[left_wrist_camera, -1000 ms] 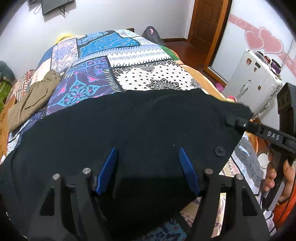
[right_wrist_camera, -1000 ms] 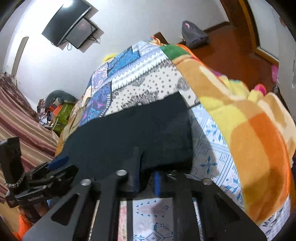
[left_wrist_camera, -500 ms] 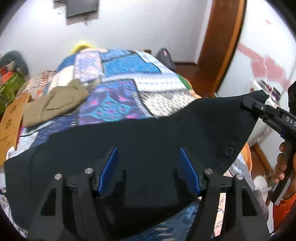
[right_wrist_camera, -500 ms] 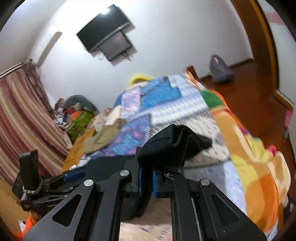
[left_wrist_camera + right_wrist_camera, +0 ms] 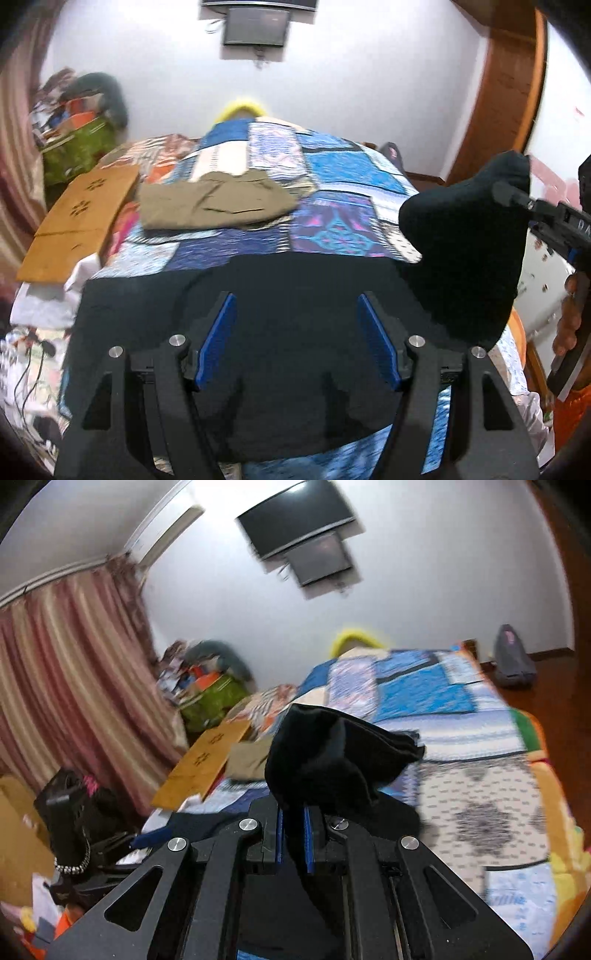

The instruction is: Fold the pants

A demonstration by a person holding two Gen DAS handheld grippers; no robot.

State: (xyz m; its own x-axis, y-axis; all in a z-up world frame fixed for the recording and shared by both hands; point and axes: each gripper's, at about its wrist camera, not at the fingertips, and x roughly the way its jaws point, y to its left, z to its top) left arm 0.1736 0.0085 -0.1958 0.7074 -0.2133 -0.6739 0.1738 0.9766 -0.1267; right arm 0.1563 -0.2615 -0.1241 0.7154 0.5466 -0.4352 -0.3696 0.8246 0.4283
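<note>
Black pants [image 5: 303,295] lie across the near end of a patchwork bed. My left gripper [image 5: 297,332] is open and hovers just over the middle of the pants, holding nothing. My right gripper [image 5: 293,840] is shut on the pants' right end [image 5: 332,753] and holds it lifted above the bed. In the left wrist view that raised end [image 5: 469,240] hangs from the right gripper [image 5: 517,195] at the right.
Folded khaki trousers [image 5: 214,201] lie farther up the patchwork bedspread [image 5: 332,192]. A cardboard sheet [image 5: 81,218] rests at the bed's left edge. A white suitcase [image 5: 539,273] stands right of the bed. Curtains [image 5: 70,686] and clutter are on the left.
My right gripper has lifted the pants' right end up off the bed and carried it inward. My left gripper has stayed open over the pants and tilted upward.
</note>
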